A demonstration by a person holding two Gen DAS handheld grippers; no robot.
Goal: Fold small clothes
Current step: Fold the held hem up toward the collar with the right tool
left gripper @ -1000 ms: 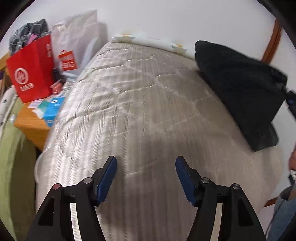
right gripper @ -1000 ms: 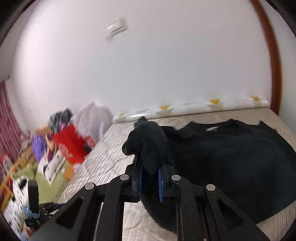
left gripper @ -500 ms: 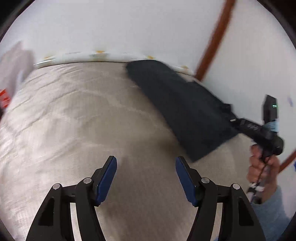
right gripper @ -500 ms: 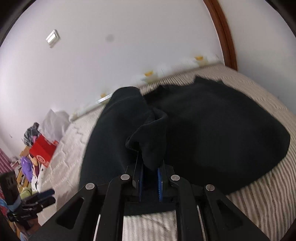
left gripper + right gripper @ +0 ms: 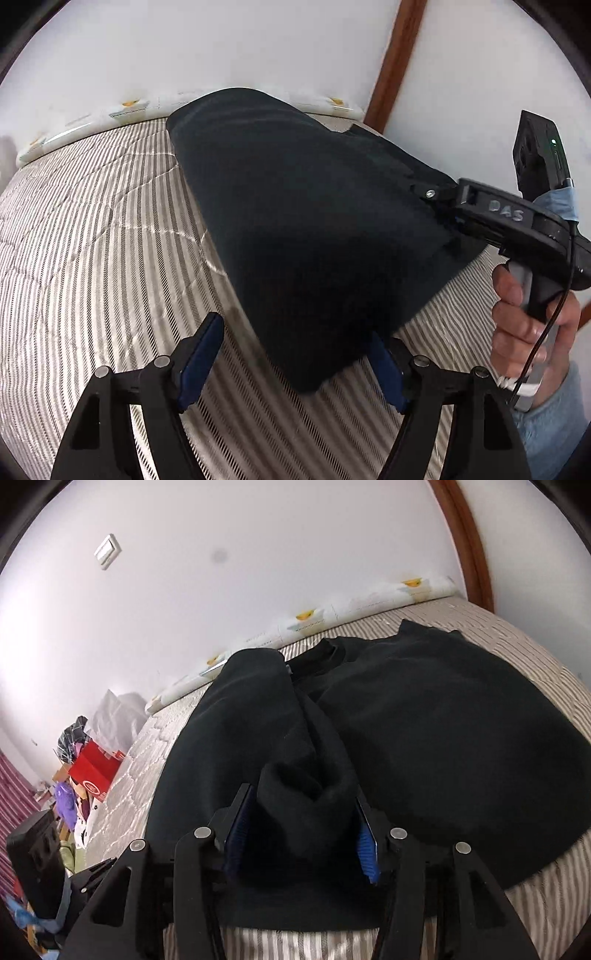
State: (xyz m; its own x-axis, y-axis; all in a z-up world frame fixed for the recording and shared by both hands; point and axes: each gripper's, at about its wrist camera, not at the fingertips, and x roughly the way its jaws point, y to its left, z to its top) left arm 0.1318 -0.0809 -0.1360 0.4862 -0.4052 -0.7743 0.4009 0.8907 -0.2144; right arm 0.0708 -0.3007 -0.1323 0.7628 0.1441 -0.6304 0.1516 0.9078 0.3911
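Black sweater (image 5: 424, 738) lies on the bed (image 5: 92, 240), long axis running straight ahead of the right hand-held gripper (image 5: 301, 830), whose jaws are wide with the sleeve bunched loose between them. Left hand-held gripper (image 5: 295, 365) is wide, empty; sweater's near corner is between its fingers, so it's equally close.

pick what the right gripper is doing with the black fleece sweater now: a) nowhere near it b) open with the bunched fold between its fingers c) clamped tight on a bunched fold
b: in the right wrist view the right gripper is open, its blue-padded fingers spread wide either side of a bunched fold of the black fleece sweater on the striped mattress.
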